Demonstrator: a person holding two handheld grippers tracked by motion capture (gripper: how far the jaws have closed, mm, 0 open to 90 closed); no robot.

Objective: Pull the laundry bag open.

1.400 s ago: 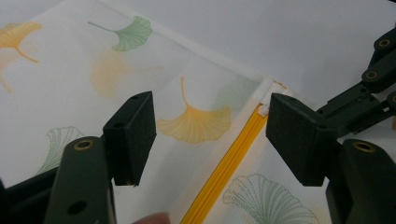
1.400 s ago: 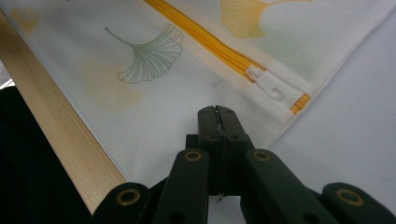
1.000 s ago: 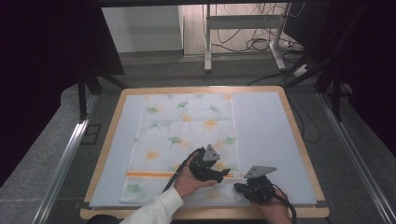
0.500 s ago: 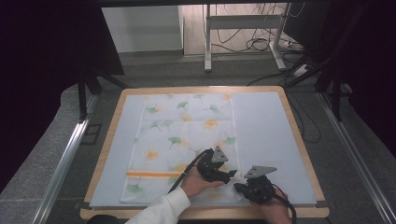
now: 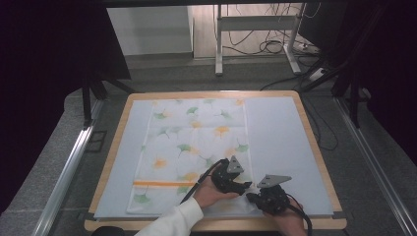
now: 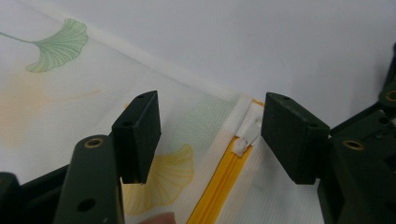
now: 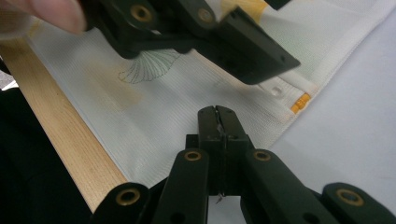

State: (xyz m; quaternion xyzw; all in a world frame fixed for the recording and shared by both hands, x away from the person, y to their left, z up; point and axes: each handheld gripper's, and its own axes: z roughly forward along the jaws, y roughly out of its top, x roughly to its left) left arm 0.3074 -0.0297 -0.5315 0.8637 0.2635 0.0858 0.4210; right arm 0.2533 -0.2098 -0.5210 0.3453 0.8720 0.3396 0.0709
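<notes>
Down at the near right corner of the white ginkgo-leaf-printed fabric pouch [image 5: 194, 147], both tools work close together. The left tool [image 6: 210, 135] stands wide open, its black jaws either side of the white zipper pull [image 6: 246, 136] at the end of the yellow zipper [image 6: 219, 179], touching neither. The right tool [image 7: 217, 122] has its jaws pressed together on the pouch's near edge. The pouch lies flat on a pale blue mat [image 5: 285, 137] covering the wood-rimmed tabletop [image 5: 314, 147].
</notes>
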